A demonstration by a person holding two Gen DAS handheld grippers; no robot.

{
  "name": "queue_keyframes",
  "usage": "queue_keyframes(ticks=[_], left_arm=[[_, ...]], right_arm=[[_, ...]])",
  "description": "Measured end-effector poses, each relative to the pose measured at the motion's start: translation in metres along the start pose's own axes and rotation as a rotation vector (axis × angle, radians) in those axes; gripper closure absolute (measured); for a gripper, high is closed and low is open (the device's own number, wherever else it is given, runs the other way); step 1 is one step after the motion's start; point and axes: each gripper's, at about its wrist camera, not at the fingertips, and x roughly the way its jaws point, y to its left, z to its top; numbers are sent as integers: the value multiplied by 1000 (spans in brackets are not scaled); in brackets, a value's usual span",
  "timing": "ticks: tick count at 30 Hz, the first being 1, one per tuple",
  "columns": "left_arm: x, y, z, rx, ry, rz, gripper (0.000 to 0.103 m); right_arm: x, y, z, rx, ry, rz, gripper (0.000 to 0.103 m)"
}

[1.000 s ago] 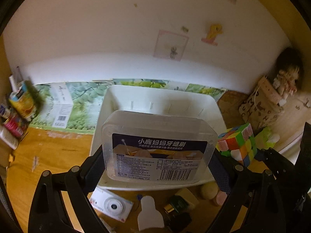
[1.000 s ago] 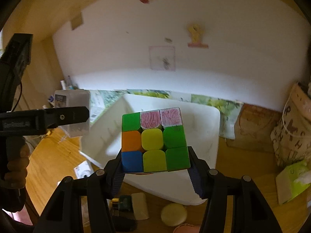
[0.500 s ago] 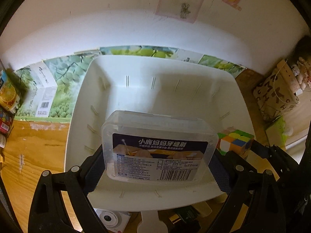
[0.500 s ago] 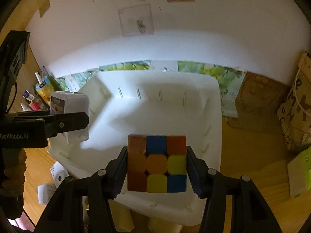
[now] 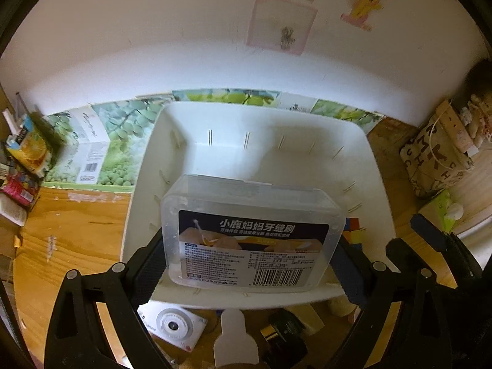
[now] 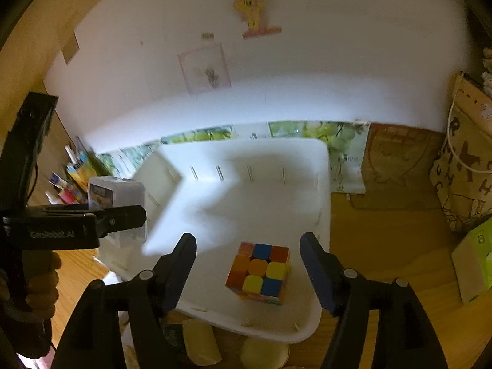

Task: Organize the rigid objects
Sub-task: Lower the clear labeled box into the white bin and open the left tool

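**Cube in the bin, box to follow**

Left wrist: the left gripper (image 5: 250,246) grips the clear plastic box (image 5: 250,230) above the near edge of the white bin (image 5: 378,184); lower it flat, left of the cube.

Right wrist: the right gripper (image 6: 248,272) is spread wide, empty; the puzzle cube (image 6: 259,272) sits inside the bin's near right corner.

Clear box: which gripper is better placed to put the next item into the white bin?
Left. The left gripper is shut on the clear box, held over the white bin. The right gripper is open and holds nothing; its cube lies in the bin.
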Motion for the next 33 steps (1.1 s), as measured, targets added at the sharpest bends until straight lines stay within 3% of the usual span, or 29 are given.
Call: queue_keyframes(ticks=[4, 12, 18, 33], left_arm=[[-17, -5, -1, -3, -44, 11, 1], [-55, -8, -1, -29, -162, 8, 1], [-90, -3, -17, -45, -244, 78, 1], [-147, 50, -67, -172, -309, 216, 1]], right_arm=[[-22, 5, 4, -16, -40, 31, 25], [-59, 10, -1, -46, -105, 58, 24], [-83, 12, -12, -48, -132, 78, 22], [-94, 12, -48, 90, -71, 183, 22]])
